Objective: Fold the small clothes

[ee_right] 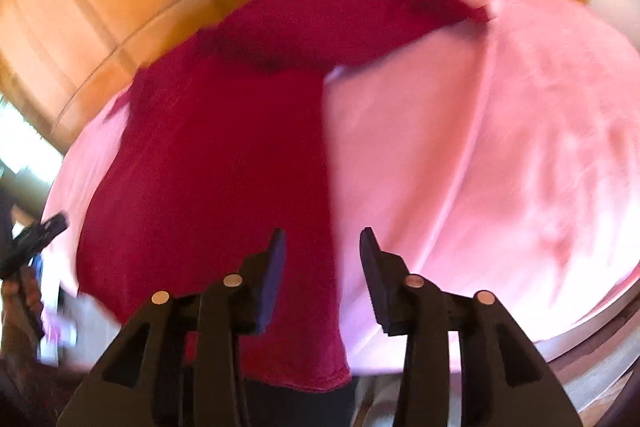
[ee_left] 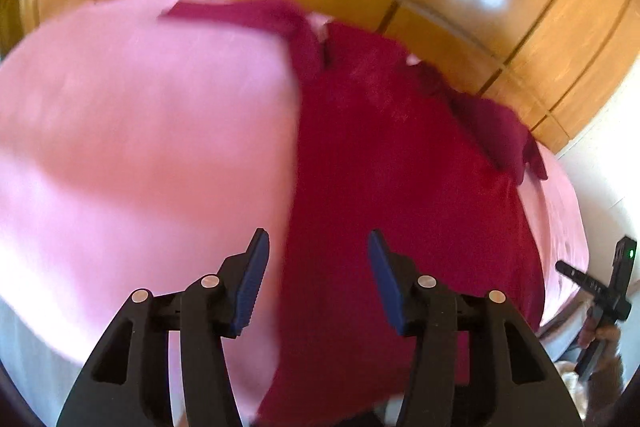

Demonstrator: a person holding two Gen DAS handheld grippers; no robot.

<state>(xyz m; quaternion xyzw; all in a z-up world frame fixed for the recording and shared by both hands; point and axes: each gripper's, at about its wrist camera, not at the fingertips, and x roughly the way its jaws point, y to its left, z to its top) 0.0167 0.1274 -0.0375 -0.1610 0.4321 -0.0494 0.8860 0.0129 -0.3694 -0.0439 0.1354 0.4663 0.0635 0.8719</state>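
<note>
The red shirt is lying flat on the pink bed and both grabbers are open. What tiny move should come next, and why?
Probably lower the left gripper onto the near left edge of the red shirt and pinch it. Both grippers are open and hold nothing, with the right gripper over the shirt's right edge. The shirt lies spread on the pink sheet, sleeves out, so folding likely starts by gripping a side.

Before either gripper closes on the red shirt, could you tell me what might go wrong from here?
1. The red shirt's hem hangs over the near edge of the pink sheet; a pull toward you could drag it off.
2. One sleeve lies bunched, so folding now may trap wrinkles.
3. Both the left gripper and right gripper are open above cloth; closing low could also pinch the sheet. The pictures are blurred, so heights are uncertain.
</note>
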